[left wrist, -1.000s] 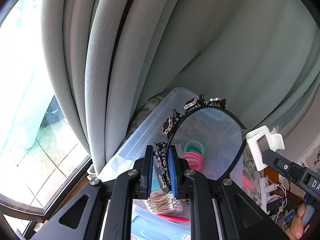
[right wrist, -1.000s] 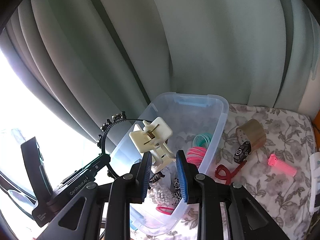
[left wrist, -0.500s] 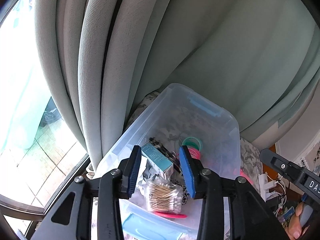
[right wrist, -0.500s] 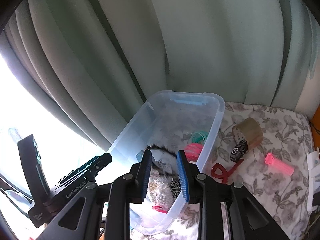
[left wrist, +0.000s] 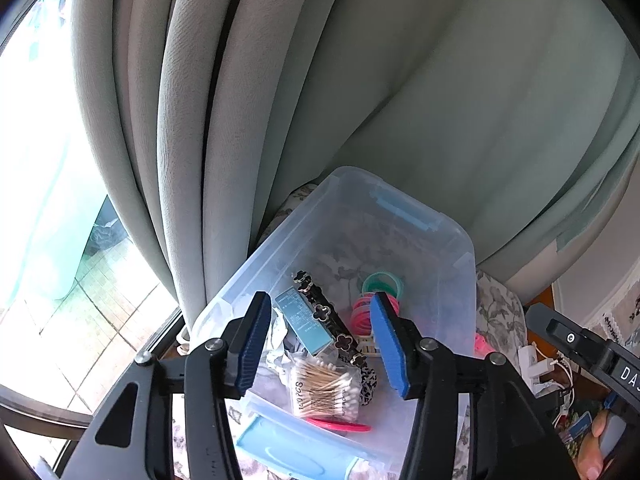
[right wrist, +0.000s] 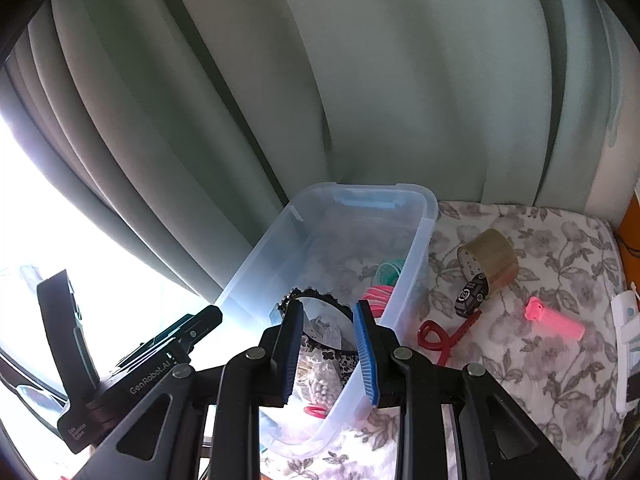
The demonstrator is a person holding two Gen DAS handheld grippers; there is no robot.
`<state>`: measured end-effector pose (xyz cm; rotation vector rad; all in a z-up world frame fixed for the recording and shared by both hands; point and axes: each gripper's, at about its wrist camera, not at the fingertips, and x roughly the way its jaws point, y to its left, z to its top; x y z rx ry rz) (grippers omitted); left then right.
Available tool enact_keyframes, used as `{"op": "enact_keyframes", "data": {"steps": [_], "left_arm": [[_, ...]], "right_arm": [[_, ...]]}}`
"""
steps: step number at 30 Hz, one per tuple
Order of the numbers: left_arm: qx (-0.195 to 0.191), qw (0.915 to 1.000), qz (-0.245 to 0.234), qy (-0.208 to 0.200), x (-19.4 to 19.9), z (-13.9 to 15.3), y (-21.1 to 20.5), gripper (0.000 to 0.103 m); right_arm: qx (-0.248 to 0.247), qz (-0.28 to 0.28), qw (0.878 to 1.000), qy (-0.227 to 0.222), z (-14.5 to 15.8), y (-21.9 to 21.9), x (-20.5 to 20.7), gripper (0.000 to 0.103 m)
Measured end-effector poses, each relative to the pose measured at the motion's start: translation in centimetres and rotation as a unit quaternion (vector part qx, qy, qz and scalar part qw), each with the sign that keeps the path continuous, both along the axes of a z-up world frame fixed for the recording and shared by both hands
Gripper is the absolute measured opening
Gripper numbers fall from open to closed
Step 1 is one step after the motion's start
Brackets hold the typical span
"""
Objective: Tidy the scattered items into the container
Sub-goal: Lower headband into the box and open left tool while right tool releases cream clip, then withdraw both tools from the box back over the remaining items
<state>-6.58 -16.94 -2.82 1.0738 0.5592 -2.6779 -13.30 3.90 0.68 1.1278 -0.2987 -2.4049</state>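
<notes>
- The clear plastic bin (left wrist: 448,236) is the landmark here. It sits on a floral cloth (right wrist: 540,360) right up against the grey-green curtain (left wrist: 360,80).
- Left gripper (left wrist: 326,344) hovers over the near end of the bin. Its jaws are opening, blue pads well apart, nothing pinched between them.
- Right gripper (right wrist: 326,354) hangs over the bin's near right wall. There's a narrow gap between its pads and I see nothing clamped there, just bin contents showing through the gap.
- Already inside the bin: a black headband (left wrist: 334,324) with clover-shaped charms lying across the pile, a teal box (left wrist: 304,326) touching it, and a bag of cotton swabs (left wrist: 324,390) at the near end.
- Further back inside the bin: pink hair ties (left wrist: 362,316) stacked up, and a green ring (left wrist: 382,284) just behind them.
- There's also a pink clip (left wrist: 340,426) flat on the bin floor by the swabs, and crumpled white stuff on the left I can't make out.
- Still outside, on the cloth to the right of the bin: a brown tape roll (right wrist: 488,254), with a small black toy car (right wrist: 472,294) touching its front.
- A red hair clip (right wrist: 440,334) lies nearest to the bin's right wall, and a pink roller (right wrist: 554,318) sits further right, well away from the bin.
- A blue lid (left wrist: 288,452) lies under the near end of the bin.
</notes>
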Motion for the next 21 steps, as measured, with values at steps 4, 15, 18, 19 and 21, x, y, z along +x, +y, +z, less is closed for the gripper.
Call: {"op": "enact_keyframes", "data": {"steps": [4,15,18,19,21], "left_arm": [[-0.004,1.0,0.001,-0.002,1.0,0.9,-0.3,0.055],[-0.029,0.999,-0.034,0.003,1.3,2.3,3.8,0.06],[-0.038,0.9981,-0.048,0.006,1.3,2.7,5.3,0.061],[-0.041,0.9978,-0.052,0.006,1.3,2.8,5.8,0.062],[-0.048,0.9967,-0.065,0.006,1.3,3.1,7.0,0.062]], "right_arm": [[-0.006,-0.008,1.0,0.0,0.1,1.0,0.4,0.029],[-0.032,-0.047,0.998,0.002,0.2,5.8,1.8,0.031],[-0.041,-0.066,0.997,0.003,0.2,7.8,2.1,0.034],[-0.044,-0.075,0.996,0.003,0.2,8.5,2.2,0.036],[-0.049,-0.091,0.995,0.003,0.1,10.0,2.4,0.046]]}}
